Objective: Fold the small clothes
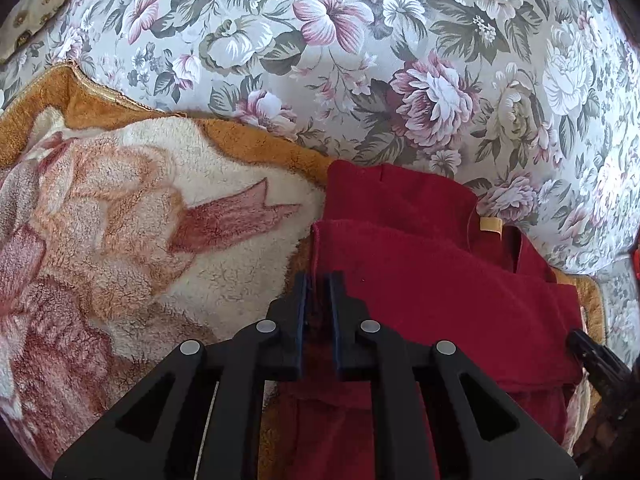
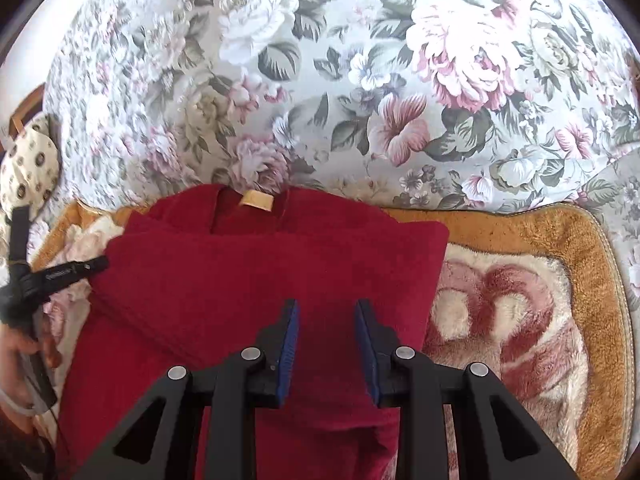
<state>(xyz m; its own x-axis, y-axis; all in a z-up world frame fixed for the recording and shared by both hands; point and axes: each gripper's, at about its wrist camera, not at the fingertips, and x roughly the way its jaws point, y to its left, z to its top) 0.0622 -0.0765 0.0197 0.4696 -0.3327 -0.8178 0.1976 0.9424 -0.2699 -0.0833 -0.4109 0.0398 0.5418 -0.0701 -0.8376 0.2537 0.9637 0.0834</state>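
Down on the fleece blanket [image 1: 120, 208] lies the red garment [image 1: 420, 272], partly folded, its tan neck label [image 2: 256, 200] towards the floral sheet [image 1: 360, 60]. At the garment's left edge, the left gripper [image 1: 318, 280] has its 2 fingers pinched together on a fold of the red cloth. Above the middle of the garment, the right gripper [image 2: 327, 312] hangs with its blue pads [image 2: 294, 320] apart and nothing between them. A patterned pillow [image 2: 28, 176] sits at the far left.
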